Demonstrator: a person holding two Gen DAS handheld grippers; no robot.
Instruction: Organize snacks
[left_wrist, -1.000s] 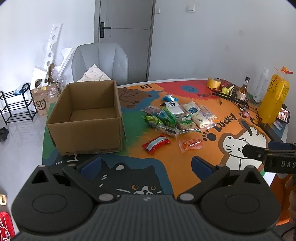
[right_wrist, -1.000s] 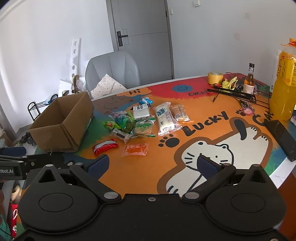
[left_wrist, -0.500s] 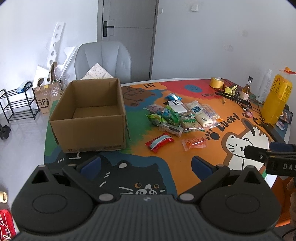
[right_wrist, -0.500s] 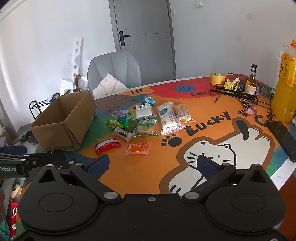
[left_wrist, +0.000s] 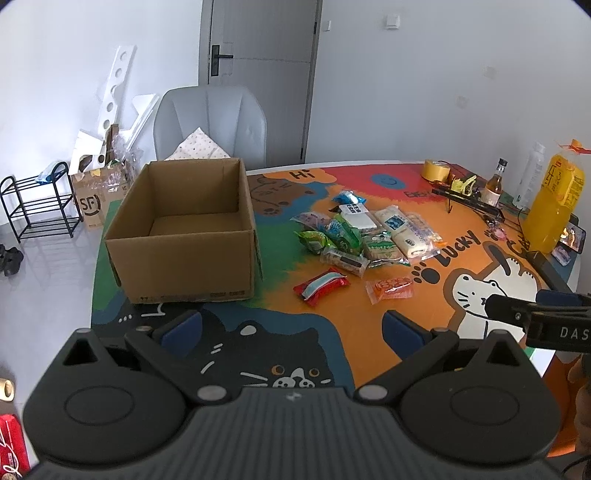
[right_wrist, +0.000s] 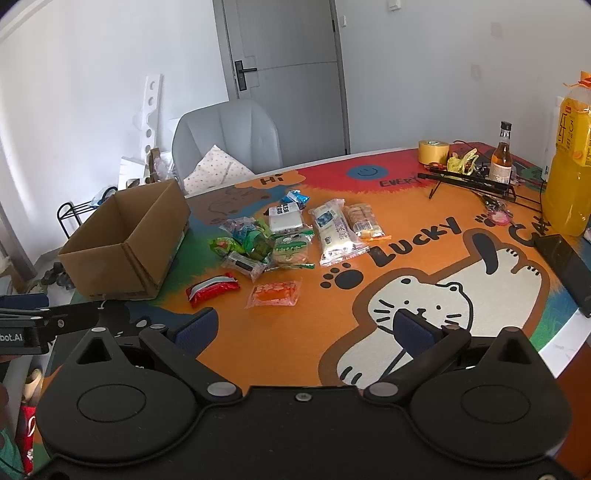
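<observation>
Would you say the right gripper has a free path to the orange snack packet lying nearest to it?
Probably yes. The right gripper is open and holds nothing, and the orange packet lies flat just ahead of it on bare mat, apart from the red packet beside it.

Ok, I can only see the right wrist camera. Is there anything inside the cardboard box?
Observer: No. The left wrist view looks down into the cardboard box, and its floor is bare.
Operator: Is the other gripper holding a treat?
Observer: No. The left gripper has its jaws wide open with nothing between them.
Operator: What's on the floor behind the box?
Observer: A brown paper bag marked SF stands there.
</observation>
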